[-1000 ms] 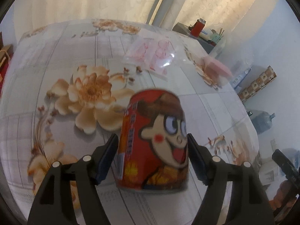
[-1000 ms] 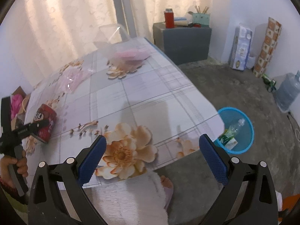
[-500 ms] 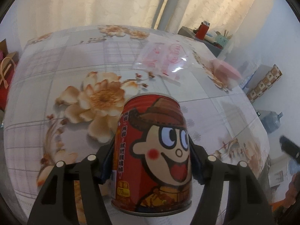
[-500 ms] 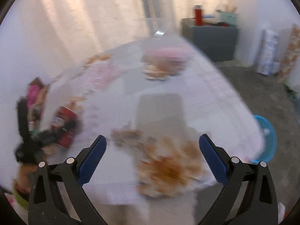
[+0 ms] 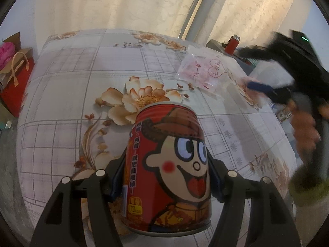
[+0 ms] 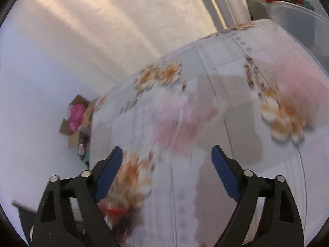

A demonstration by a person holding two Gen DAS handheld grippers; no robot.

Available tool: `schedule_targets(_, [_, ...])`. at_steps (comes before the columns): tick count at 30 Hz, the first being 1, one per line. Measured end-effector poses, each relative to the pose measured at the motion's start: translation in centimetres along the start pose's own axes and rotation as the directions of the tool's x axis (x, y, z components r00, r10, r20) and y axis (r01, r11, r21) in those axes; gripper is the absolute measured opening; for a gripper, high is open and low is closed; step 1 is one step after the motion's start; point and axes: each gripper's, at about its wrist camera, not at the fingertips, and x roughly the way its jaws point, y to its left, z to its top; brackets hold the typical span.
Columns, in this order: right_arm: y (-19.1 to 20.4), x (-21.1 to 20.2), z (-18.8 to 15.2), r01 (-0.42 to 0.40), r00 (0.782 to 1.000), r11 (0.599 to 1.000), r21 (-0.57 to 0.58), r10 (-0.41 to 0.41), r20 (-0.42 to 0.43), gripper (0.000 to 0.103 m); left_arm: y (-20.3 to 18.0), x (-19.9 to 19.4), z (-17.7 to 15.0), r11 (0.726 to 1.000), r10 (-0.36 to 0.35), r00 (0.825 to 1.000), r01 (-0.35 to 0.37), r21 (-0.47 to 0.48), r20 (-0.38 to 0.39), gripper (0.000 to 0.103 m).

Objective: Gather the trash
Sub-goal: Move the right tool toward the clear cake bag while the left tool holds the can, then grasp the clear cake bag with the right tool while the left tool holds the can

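Observation:
A red drink can (image 5: 170, 164) with a cartoon face stands upright between the blue pads of my left gripper (image 5: 166, 177), which is shut on its sides. A clear wrapper with pink print (image 5: 202, 73) lies flat on the flowered table (image 5: 72, 82) further back. In the right wrist view the wrapper (image 6: 181, 123) is a pink blur just ahead of my right gripper (image 6: 166, 152), whose jaws are closing with nothing between them. The right gripper (image 5: 259, 86) and the hand holding it also show blurred at the right of the left wrist view.
A clear plastic tub (image 6: 298, 78) with something pink in it sits at the table's far right. A red gift bag (image 5: 16, 82) and a cardboard box (image 6: 76, 113) stand on the floor past the left edge. Curtains hang behind. A grey cabinet (image 5: 216, 43) carries a red bottle.
The left gripper's jaws have closed onto the can, which now looms nearer. The right gripper has swung fast to the left across the table toward the wrapper, and its jaws have narrowed.

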Motion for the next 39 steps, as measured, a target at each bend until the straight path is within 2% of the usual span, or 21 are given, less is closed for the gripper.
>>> schedule_targets(5, [-1.1, 4.0, 2.7, 0.044, 0.998, 0.998, 0.047, -0.042, -0.049, 0.064, 0.0, -0.2, -0.4, 1.0, -0.001, 1.0, 0.001, 0.003, 0.006, 0.064])
schedule_targets(8, [-1.2, 5.6, 2.7, 0.056, 0.995, 0.998, 0.032, -0.053, -0.085, 0.048, 0.1, -0.4, -0.5, 1.0, -0.001, 1.0, 0.001, 0.006, 0.007, 0.064])
schedule_targets(9, [-1.3, 5.6, 2.5, 0.061, 0.995, 0.998, 0.025, -0.058, -0.086, 0.036, 0.1, -0.4, -0.5, 1.0, 0.0, 1.0, 0.0, 0.007, 0.007, 0.064])
schedule_targets(10, [-1.3, 5.7, 2.3, 0.062, 0.994, 0.998, 0.018, -0.06, -0.09, 0.018, 0.1, -0.4, -0.5, 1.0, 0.001, 1.0, -0.001, 0.008, 0.008, 0.064])
schedule_targets(12, [-1.4, 5.8, 1.9, 0.048, 0.994, 0.999, 0.015, -0.046, -0.101, 0.003, 0.0, -0.5, -0.5, 1.0, 0.003, 1.0, -0.003, 0.01, 0.009, 0.064])
schedule_targets(14, [-1.7, 5.2, 1.5, 0.037, 0.995, 0.999, 0.01, -0.036, -0.091, 0.0, -0.1, -0.5, -0.6, 1.0, 0.005, 1.0, -0.006, 0.011, 0.01, 0.064])
schedule_targets(18, [-1.7, 3.0, 0.8, 0.02, 0.996, 0.999, -0.027, -0.022, -0.084, 0.0, -0.2, -0.5, -0.6, 1.0, 0.012, 1.0, -0.012, 0.013, 0.009, 0.064])
schedule_targets(22, [-1.2, -0.7, -1.1, 0.013, 0.997, 0.992, -0.125, -0.023, -0.074, 0.0, -0.2, -0.5, -0.5, 1.0, 0.014, 1.0, -0.014, 0.013, 0.008, 0.064])
schedule_targets(26, [-1.6, -4.4, -3.8, -0.008, 0.994, 0.978, -0.208, -0.015, -0.106, 0.0, -0.4, -0.5, -0.5, 1.0, 0.023, 1.0, -0.024, 0.013, 0.007, 0.064])
schedule_targets(30, [-3.3, -7.2, -7.0, -0.042, 0.982, 0.969, -0.244, -0.005, -0.191, 0.0, -0.7, -0.6, -0.5, 0.999, 0.032, 0.999, -0.032, 0.013, 0.001, 0.064])
schedule_targets(32, [-4.0, -7.9, -8.2, -0.013, 0.98, 0.968, -0.252, -0.038, -0.197, 0.006, -0.8, -0.6, -0.5, 0.999, 0.035, 0.999, -0.035, 0.015, -0.002, 0.064])
schedule_targets(33, [-4.5, -8.3, -8.9, 0.021, 0.978, 0.966, -0.258, -0.074, -0.196, 0.016, -0.9, -0.6, -0.5, 0.999, 0.037, 0.999, -0.037, 0.016, -0.003, 0.064])
schedule_targets(34, [-4.8, -8.5, -9.3, 0.056, 0.977, 0.964, -0.259, -0.107, -0.185, 0.035, -0.9, -0.6, -0.5, 0.999, 0.039, 0.999, -0.039, 0.016, -0.004, 0.064])
schedule_targets(36, [-5.5, -9.6, -9.9, 0.123, 0.978, 0.961, -0.246, -0.159, -0.134, 0.059, -1.0, -0.5, -0.4, 0.999, 0.045, 0.999, -0.045, 0.017, -0.007, 0.064])
schedule_targets(38, [-5.9, -10.6, -10.3, 0.123, 0.985, 0.968, -0.217, -0.146, -0.094, 0.059, -1.0, -0.5, -0.4, 0.999, 0.049, 0.999, -0.049, 0.017, -0.009, 0.064])
schedule_targets(39, [-6.4, -11.4, -10.6, 0.104, 0.99, 0.978, -0.18, -0.119, -0.076, 0.062, -1.1, -0.4, -0.4, 0.999, 0.052, 0.999, -0.052, 0.017, -0.011, 0.064])
